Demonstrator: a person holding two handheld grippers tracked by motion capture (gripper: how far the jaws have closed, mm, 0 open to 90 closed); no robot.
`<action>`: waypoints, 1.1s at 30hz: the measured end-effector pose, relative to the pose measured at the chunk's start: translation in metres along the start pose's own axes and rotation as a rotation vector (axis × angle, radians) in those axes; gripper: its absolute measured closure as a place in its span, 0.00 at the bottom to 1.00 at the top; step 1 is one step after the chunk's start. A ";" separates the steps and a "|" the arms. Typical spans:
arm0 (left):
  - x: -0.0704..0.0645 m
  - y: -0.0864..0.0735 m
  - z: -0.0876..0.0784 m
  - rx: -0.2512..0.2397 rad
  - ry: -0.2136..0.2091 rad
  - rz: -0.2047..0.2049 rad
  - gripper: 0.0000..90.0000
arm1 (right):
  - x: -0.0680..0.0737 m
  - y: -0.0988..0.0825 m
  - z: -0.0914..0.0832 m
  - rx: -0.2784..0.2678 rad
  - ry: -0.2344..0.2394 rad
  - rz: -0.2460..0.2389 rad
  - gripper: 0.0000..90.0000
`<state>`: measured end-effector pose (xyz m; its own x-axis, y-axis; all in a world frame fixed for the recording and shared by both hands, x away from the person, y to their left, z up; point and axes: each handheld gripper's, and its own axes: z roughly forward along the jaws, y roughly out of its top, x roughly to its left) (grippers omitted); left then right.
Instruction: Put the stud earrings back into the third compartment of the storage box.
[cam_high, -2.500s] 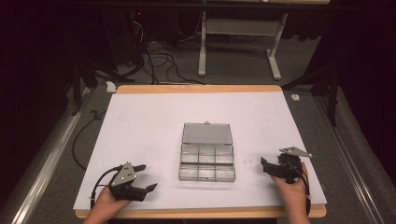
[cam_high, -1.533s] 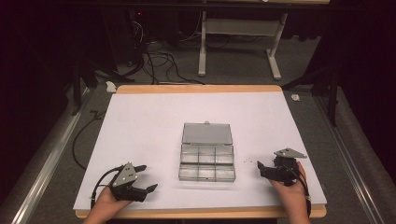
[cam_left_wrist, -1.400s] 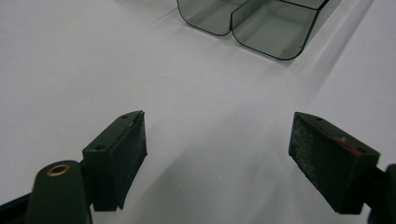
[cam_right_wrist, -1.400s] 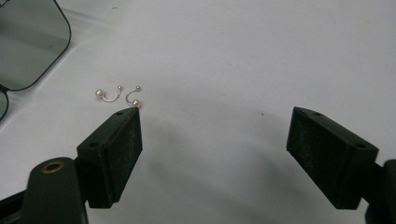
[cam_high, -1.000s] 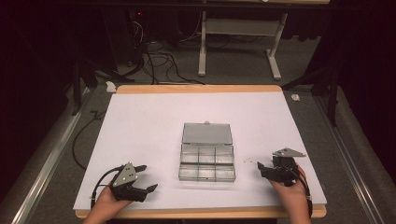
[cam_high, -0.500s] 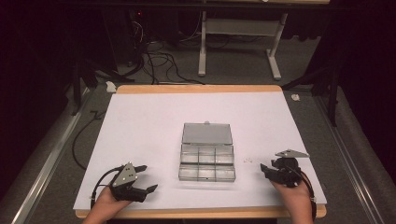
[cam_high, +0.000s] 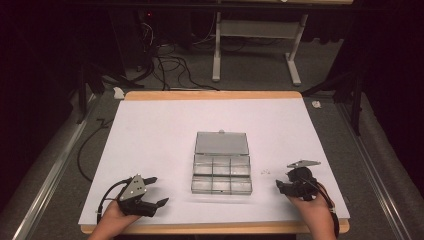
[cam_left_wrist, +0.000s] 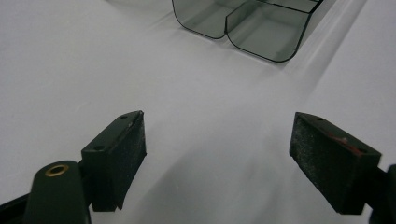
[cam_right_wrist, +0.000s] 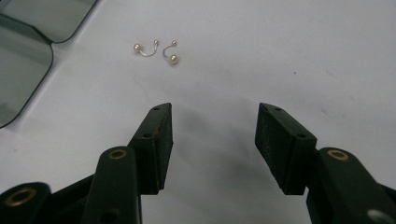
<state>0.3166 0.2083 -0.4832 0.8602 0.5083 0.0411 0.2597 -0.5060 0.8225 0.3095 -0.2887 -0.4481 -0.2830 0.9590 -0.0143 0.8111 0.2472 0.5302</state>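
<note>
A clear compartment box (cam_high: 221, 168) lies open at the middle of the white table, its lid flat behind it. Two small pearl earrings (cam_right_wrist: 156, 50) lie side by side on the sheet just right of the box (cam_right_wrist: 28, 42), seen as tiny specks (cam_high: 265, 171) from above. My right gripper (cam_high: 283, 185) rests low near the front right, open and empty, jaws pointing left toward the earrings (cam_right_wrist: 212, 135). My left gripper (cam_high: 156, 192) sits at the front left, open wide and empty (cam_left_wrist: 217, 154), aimed at the box's near corner (cam_left_wrist: 247, 28).
The white sheet (cam_high: 165, 130) covers a wood-edged table (cam_high: 210, 95). Cables (cam_high: 170, 65) and a metal stand (cam_high: 255, 40) lie on the dark floor beyond the far edge. A small white object (cam_high: 316, 104) sits off the table's far right corner.
My right gripper has shifted slightly back toward the front edge and a little right. The left gripper and the box have stayed put.
</note>
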 end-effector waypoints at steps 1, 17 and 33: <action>0.000 0.000 0.000 -0.002 0.002 -0.001 0.21 | 0.000 0.001 0.000 0.009 0.003 -0.005 0.52; -0.001 -0.001 -0.002 -0.012 0.014 0.001 0.21 | 0.002 0.019 0.000 0.159 0.057 -0.040 0.53; 0.000 0.000 0.000 0.005 -0.006 -0.003 0.21 | 0.005 0.033 0.000 0.255 0.078 -0.072 0.65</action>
<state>0.3171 0.2084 -0.4831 0.8622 0.5053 0.0352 0.2645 -0.5083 0.8196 0.3349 -0.2755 -0.4302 -0.3749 0.9267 0.0263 0.8873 0.3505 0.2999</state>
